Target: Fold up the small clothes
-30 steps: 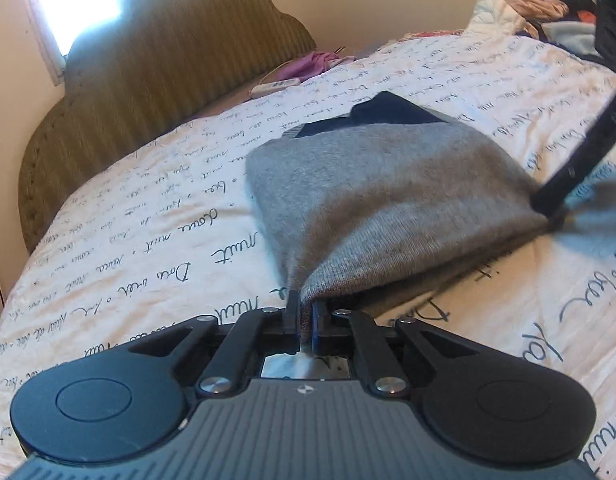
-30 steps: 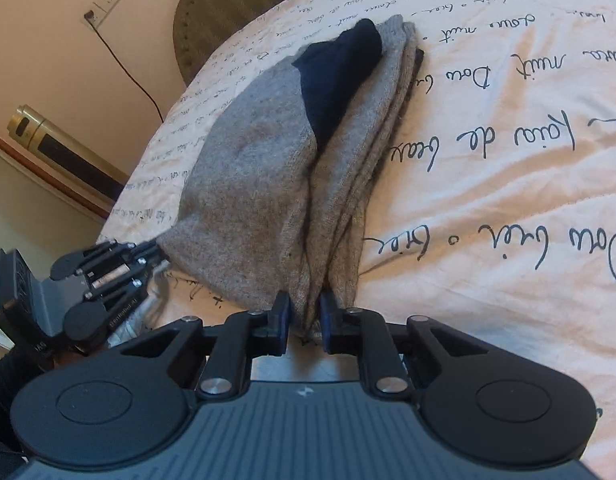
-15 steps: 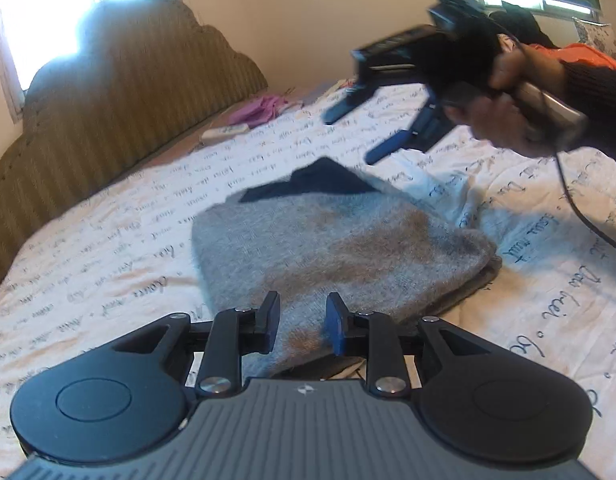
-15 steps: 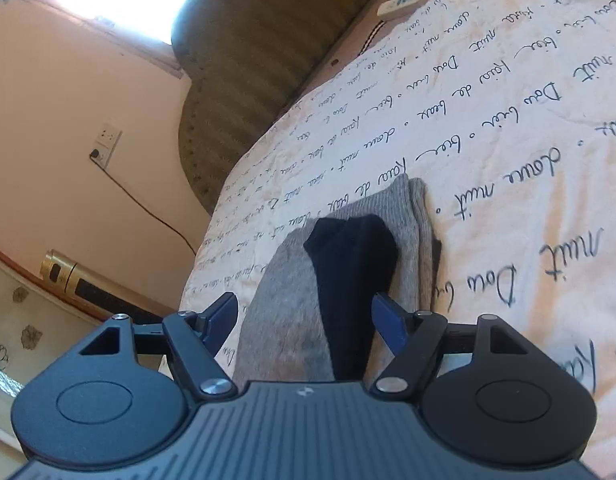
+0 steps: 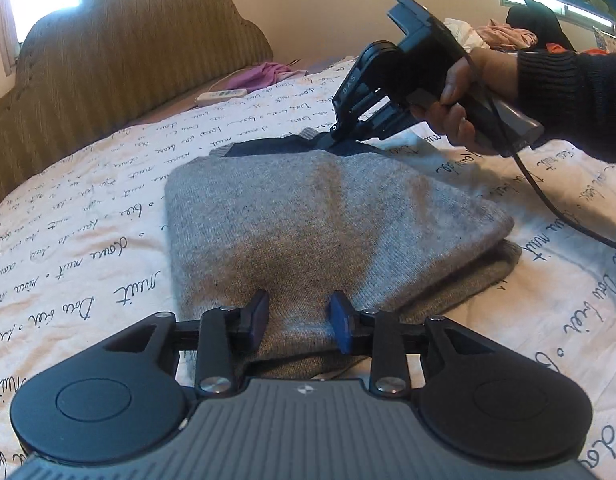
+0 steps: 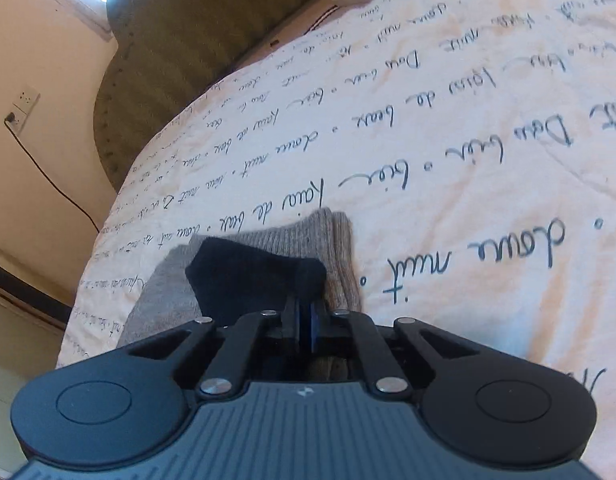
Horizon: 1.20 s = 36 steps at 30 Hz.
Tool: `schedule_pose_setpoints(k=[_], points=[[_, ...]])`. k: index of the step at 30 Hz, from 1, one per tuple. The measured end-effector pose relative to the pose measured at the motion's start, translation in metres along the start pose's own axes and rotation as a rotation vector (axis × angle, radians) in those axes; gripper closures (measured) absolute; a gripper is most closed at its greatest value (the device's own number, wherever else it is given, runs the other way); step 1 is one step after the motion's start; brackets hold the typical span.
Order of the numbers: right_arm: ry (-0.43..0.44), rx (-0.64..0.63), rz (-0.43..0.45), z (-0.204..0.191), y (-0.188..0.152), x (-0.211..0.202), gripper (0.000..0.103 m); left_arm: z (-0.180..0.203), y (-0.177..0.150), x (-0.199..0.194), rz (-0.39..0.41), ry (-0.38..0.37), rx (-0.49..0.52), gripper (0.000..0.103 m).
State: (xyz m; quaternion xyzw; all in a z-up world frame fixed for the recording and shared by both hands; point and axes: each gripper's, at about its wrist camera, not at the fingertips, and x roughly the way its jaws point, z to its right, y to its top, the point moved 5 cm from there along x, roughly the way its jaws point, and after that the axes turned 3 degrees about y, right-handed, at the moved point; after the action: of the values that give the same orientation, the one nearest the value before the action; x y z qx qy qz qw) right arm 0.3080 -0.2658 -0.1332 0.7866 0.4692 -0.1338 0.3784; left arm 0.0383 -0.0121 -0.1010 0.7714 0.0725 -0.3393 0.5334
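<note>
Since a second ago the right gripper [image 6: 303, 316] has left the near edge of the grey sweater [image 5: 328, 216] and snapped shut at its far end, seemingly pinching the dark collar [image 6: 255, 276]. Meanwhile the left gripper [image 5: 299, 316] has just opened and now straddles the near hem, unclamped. Judging by the folded bundle lying mid-bedspread [image 5: 87, 240], the next fold needs the left closing too.

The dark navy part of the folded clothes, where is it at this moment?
In the left wrist view the navy part lies at the far end of the grey knit garment, toward the headboard, under the right tongs.
</note>
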Motion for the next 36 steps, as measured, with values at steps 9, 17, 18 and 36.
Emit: schedule_pose_setpoints(k=[9, 17, 18, 36], points=[[0.088, -0.025, 0.170, -0.047, -0.015, -0.058, 0.088, -0.057, 0.068, -0.023, 0.149, -0.022, -0.253, 0.024], [-0.023, 0.088, 0.007, -0.040, -0.015, 0.029, 0.086, -0.054, 0.090, 0.115, -0.093, 0.032, -0.240, 0.028], [0.005, 0.129, 0.023, -0.033, -0.015, 0.026, 0.087, -0.053, 0.087, 0.113, -0.072, 0.030, -0.242, 0.028], [-0.094, -0.096, 0.146, -0.089, -0.070, -0.047, 0.071, -0.024, 0.058, 0.033, -0.006, 0.002, -0.213, 0.028]])
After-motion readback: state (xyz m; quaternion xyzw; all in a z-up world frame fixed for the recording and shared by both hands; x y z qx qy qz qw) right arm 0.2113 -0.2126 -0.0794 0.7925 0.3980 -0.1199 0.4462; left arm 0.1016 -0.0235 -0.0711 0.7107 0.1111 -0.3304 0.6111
